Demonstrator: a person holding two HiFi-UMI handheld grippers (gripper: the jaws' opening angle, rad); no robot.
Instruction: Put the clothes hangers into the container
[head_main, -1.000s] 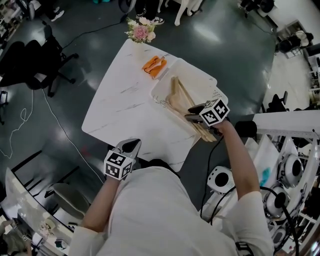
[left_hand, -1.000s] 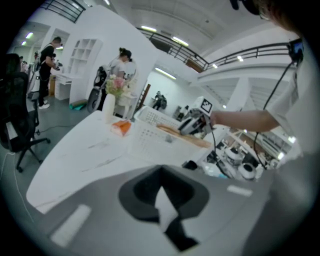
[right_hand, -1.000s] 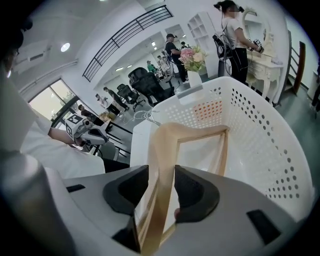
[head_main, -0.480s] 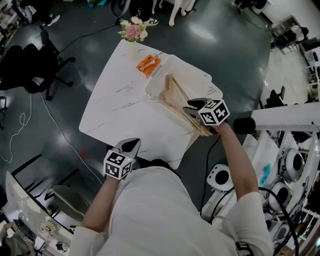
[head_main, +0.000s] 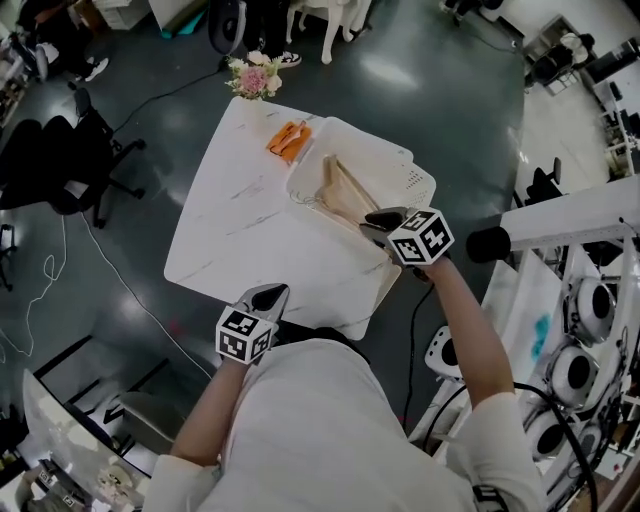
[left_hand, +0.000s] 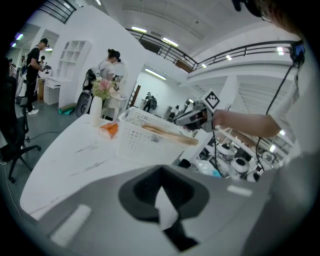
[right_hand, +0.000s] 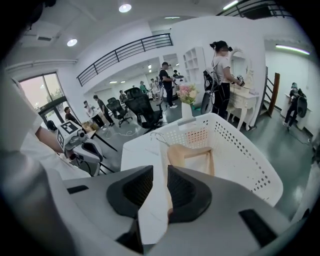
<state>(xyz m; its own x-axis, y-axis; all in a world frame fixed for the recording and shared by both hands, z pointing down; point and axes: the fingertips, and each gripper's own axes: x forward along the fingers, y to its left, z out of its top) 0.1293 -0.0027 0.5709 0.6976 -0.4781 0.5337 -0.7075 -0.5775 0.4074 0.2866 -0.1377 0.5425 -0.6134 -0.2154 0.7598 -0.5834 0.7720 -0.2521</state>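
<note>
A white perforated basket (head_main: 415, 180) stands on the right side of the white table (head_main: 240, 230). Wooden hangers (head_main: 340, 190) lie inside it, their metal hooks toward the table's middle. My right gripper (head_main: 378, 222) hovers over the basket's near end. Its jaws are closing and a narrow gap remains. In the right gripper view (right_hand: 159, 187) the hangers (right_hand: 192, 155) lie just beyond the pads, which press on nothing. My left gripper (head_main: 270, 295) rests shut at the table's front edge, holding nothing (left_hand: 162, 200).
An orange item (head_main: 288, 140) lies on the table beside a vase of flowers (head_main: 252, 80) at the far corner. A black office chair (head_main: 60, 160) stands to the left. White machines (head_main: 570, 370) crowd the floor at the right. People stand in the background.
The right gripper has stayed over the basket's near end. The hanger ends that stuck out past it toward me no longer show. The left gripper has not moved.
</note>
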